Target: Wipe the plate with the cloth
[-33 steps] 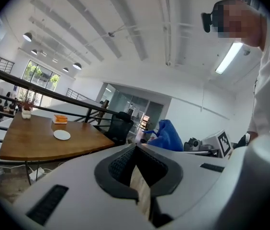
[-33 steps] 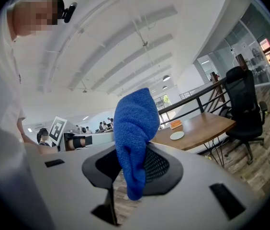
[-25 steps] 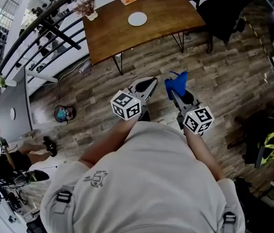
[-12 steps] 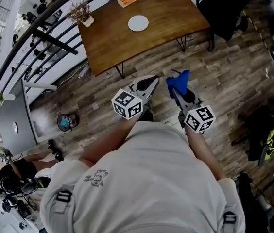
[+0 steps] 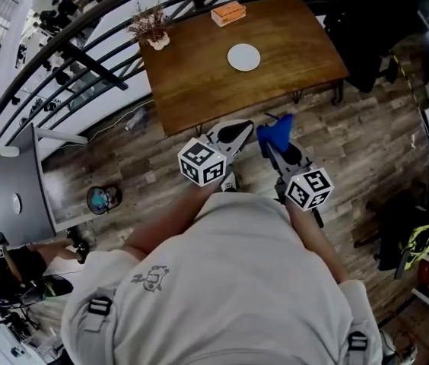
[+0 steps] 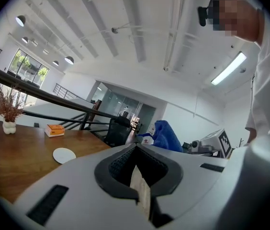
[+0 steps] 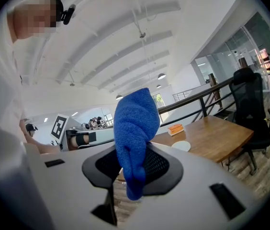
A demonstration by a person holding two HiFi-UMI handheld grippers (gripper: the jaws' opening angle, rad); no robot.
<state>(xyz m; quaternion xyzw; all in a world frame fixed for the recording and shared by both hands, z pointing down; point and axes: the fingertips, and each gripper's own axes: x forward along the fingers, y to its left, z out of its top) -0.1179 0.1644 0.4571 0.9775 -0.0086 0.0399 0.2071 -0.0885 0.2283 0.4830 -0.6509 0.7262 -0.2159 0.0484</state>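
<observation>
table (image 5: 199,78) and plate (image 5: 243,57) nearer now; cloth (image 7: 135,126) upright in right gripper (image 7: 133,172)

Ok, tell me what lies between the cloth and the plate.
Nothing stands there: in the head view, only a strip of floor and bare table separates the cloth in the right gripper from the plate.

Orange box (image 5: 228,13), plant vase (image 5: 157,39) on table (image 5: 199,78).
</observation>
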